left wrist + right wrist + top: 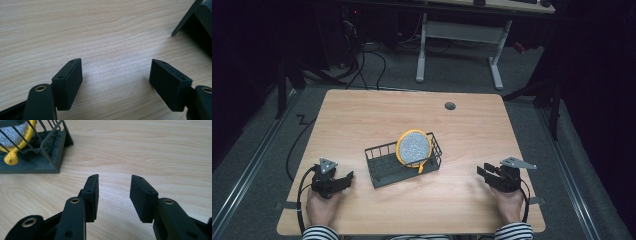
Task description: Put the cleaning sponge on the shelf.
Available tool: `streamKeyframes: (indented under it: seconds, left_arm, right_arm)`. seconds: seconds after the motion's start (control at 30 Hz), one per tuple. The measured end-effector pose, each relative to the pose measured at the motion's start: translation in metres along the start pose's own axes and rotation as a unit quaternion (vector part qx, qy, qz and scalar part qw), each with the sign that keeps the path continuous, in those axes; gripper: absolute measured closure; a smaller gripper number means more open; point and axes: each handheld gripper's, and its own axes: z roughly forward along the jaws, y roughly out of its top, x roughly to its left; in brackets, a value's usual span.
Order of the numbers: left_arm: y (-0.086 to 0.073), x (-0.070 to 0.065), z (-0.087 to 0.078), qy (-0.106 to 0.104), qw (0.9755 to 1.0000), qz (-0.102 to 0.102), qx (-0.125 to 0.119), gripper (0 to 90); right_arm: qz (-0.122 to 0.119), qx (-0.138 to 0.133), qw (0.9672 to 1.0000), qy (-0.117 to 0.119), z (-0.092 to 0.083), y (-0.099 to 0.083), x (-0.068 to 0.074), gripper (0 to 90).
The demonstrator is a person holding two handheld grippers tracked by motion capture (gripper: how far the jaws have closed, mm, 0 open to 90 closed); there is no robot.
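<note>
High view: wooden table, dark wire basket near centre. A round yellow-rimmed strainer stands on edge in the basket's right half, leaning on the wire wall, its yellow handle pointing down toward 6 o'clock. Left gripper rests at 8 o'clock from the basket, jaws apart, nothing between them, aimed toward 3 o'clock. Right gripper sits at 4 o'clock from the basket, jaws apart and empty, aimed toward 10 o'clock, at the strainer side. The basket's long axis runs roughly 8-to-2 o'clock. The strainer is in the end nearer the right gripper, so the right hand looks better placed for it; the left is closer to the empty end.

Left gripper view: jaws wide apart over bare wood, nothing held. A dark slanted edge at 1 o'clock, probably the basket corner, well apart from the jaws.

Right gripper view: jaws moderately apart, empty, low over the table. Basket at 10 o'clock, strainer behind the wires, yellow handle tip on the basket floor. A reach would go forward toward 10–11 o'clock.
</note>
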Motion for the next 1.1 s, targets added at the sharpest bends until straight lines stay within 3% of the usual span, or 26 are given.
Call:
streamKeyframes:
  seconds: [0.27,0.67,1.1]
  left_arm:
    - [0.000,0.000,0.000,0.000,1.0000,0.000,0.000,27.1]
    - [0.000,0.000,0.000,0.000,1.0000,0.000,0.000,27.0]
    - [0.000,0.000,0.000,0.000,1.0000,0.000,0.000,27.0]
  right_arm:
    - [-0.015,0.018,0.9996,-0.014,0.010,-0.004,0.002,59.3]
    - [-0.014,0.029,0.9990,-0.032,0.019,-0.010,0.001,57.7]
    - [-0.030,0.047,0.9972,-0.051,0.026,-0.017,0.003,56.9]
